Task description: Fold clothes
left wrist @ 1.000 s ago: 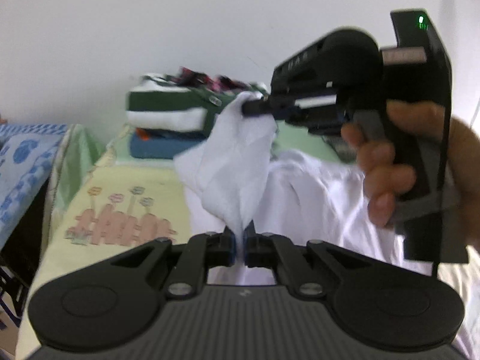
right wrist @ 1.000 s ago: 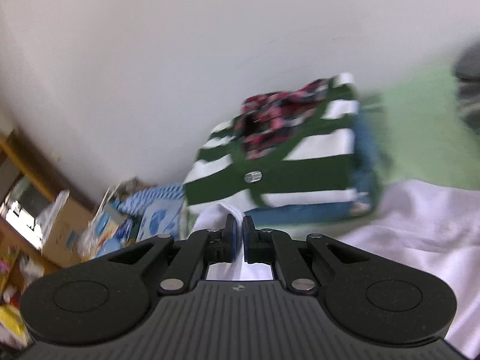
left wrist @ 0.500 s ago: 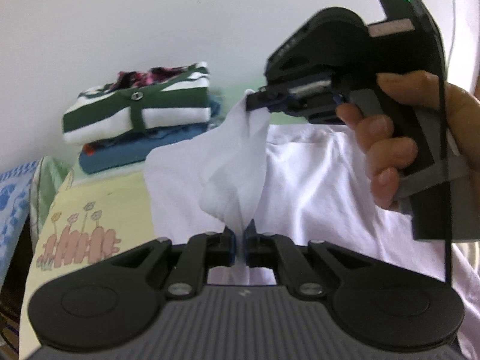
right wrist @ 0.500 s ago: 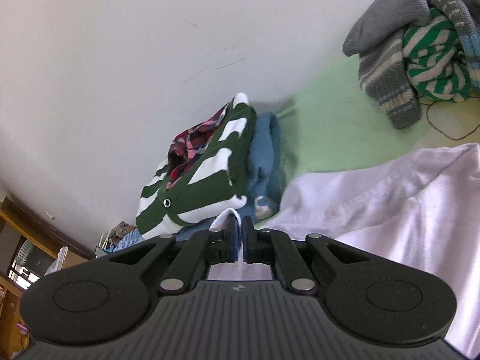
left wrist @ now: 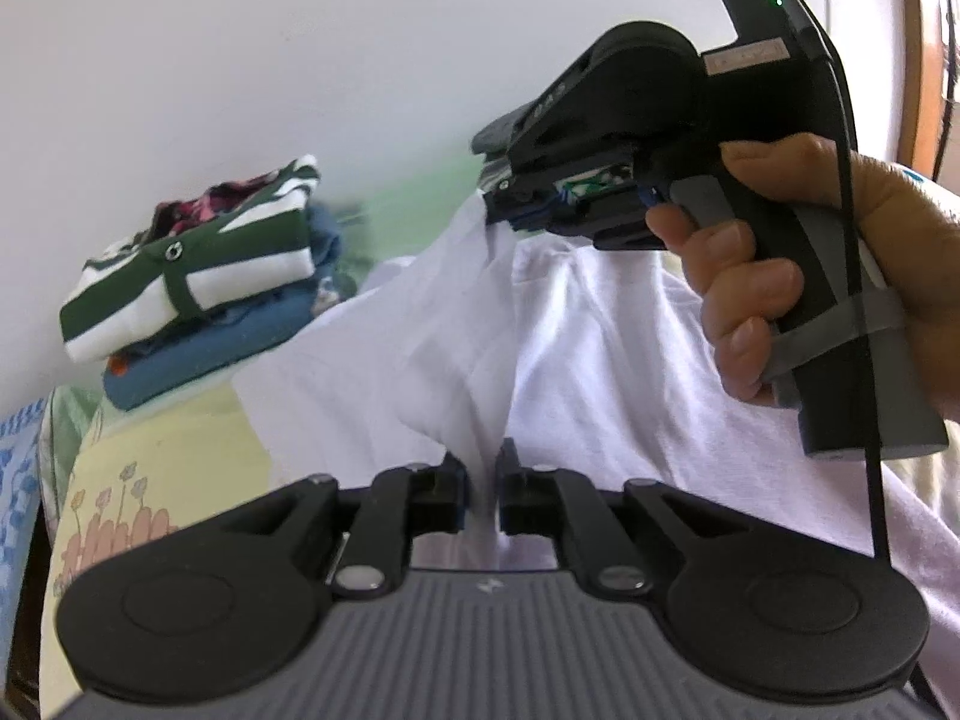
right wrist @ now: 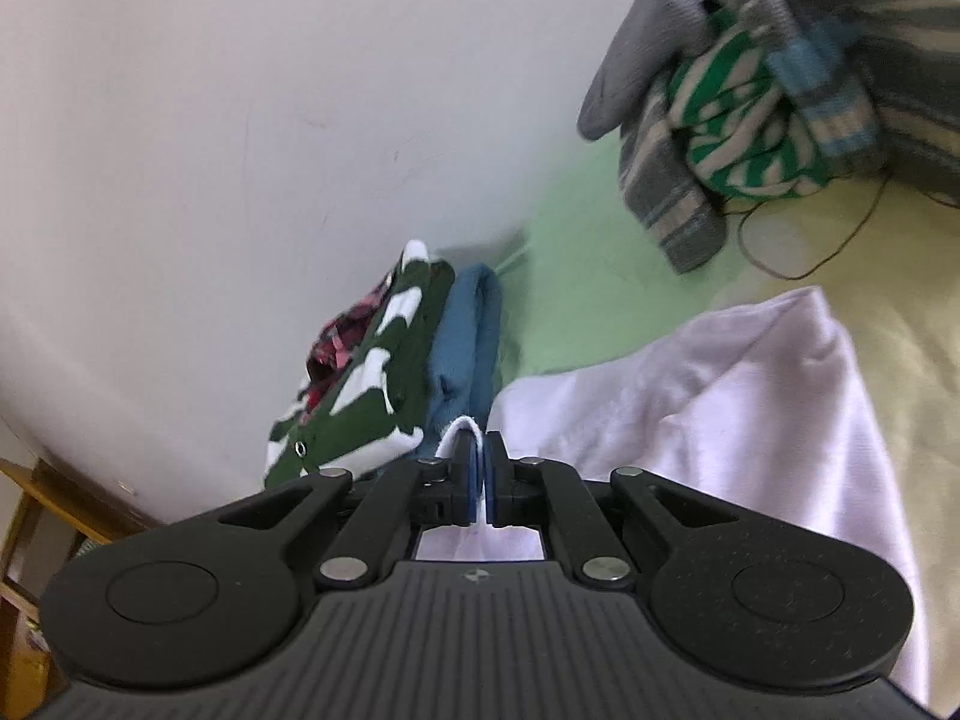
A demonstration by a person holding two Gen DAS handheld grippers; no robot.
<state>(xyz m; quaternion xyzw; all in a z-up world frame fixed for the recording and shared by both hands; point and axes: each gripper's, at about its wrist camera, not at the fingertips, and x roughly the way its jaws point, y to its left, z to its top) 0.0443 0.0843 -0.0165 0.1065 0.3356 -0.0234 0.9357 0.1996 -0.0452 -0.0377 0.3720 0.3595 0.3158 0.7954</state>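
A white shirt (left wrist: 600, 348) lies spread over the bed, with one flap lifted between the two grippers. My left gripper (left wrist: 482, 468) has that flap's near edge between its jaws, which are opening; a narrow gap shows on either side of the cloth. My right gripper (left wrist: 501, 204), held by a hand (left wrist: 750, 300), pinches the flap's far corner just above the shirt. In the right wrist view the right gripper (right wrist: 480, 468) is shut on a white fold, and the rest of the white shirt (right wrist: 750, 420) lies to its right.
A folded stack (left wrist: 198, 276) with a green-and-white striped top and blue cloth under it sits by the wall at the left. A heap of grey and green striped clothes (right wrist: 780, 96) lies at the back right. Yellow and green bedsheet (left wrist: 150, 450) surrounds the shirt.
Both grippers carried the white flap across and lower over the shirt, so it hangs flatter and wider. The left jaws, shut on the cloth before, now stand slightly apart. The right stays shut.
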